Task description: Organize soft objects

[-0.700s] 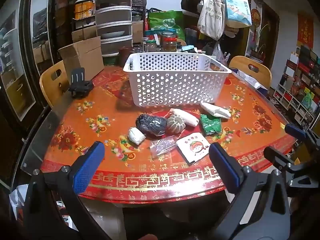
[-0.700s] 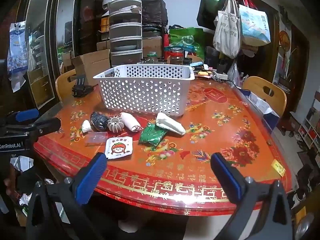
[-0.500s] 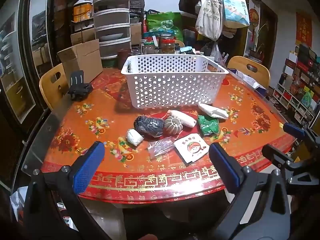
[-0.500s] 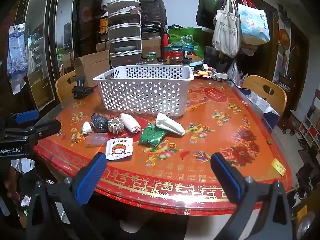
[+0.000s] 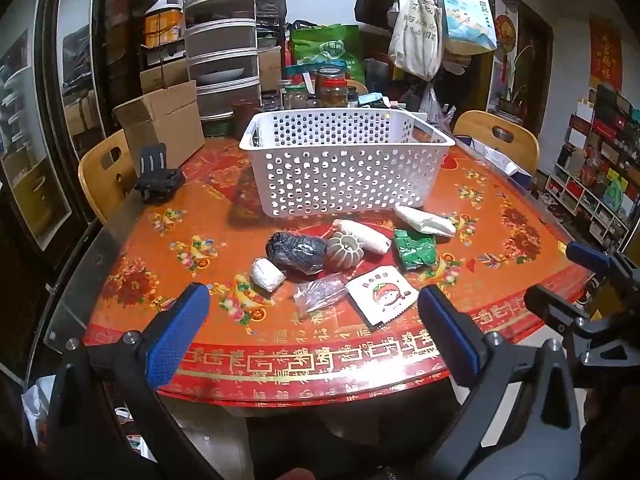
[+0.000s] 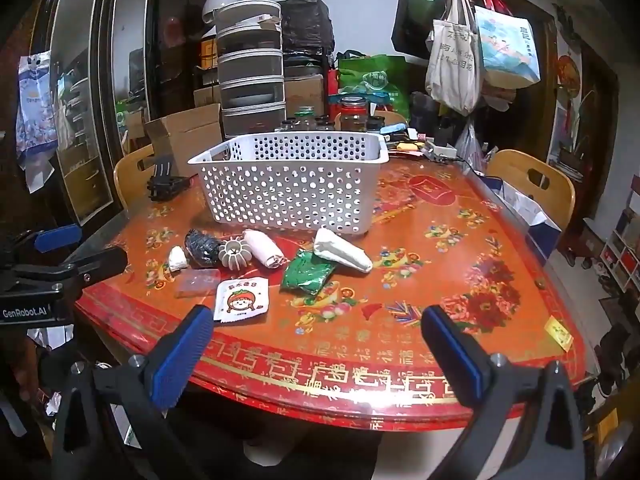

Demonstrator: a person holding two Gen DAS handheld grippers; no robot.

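A white perforated basket [image 5: 344, 160] [image 6: 292, 184] stands on the red table. In front of it lie several soft items: a black bundle [image 5: 298, 250], a small white roll [image 5: 267, 275], a ribbed grey pumpkin shape [image 5: 345, 249], a white roll [image 5: 366, 236], a green packet [image 5: 415, 247] [image 6: 307, 275], a white pouch [image 5: 425, 220] [image 6: 342, 255], a clear bag [image 5: 320, 292] and a cartoon sachet [image 5: 380, 300] [image 6: 241, 298]. My left gripper [image 5: 312, 338] is open and empty at the table's near edge. My right gripper [image 6: 316, 356] is open and empty, also at the near edge.
The red table [image 5: 200, 216] has a wooden chair [image 5: 104, 172] at the left and another [image 5: 500, 140] at the back right. A black clamp [image 5: 158, 178], a cardboard box [image 5: 164, 120] and jars [image 5: 330, 88] stand behind.
Both grippers have moved slightly closer to the table; the items sit a little higher in view. Nothing was grasped.
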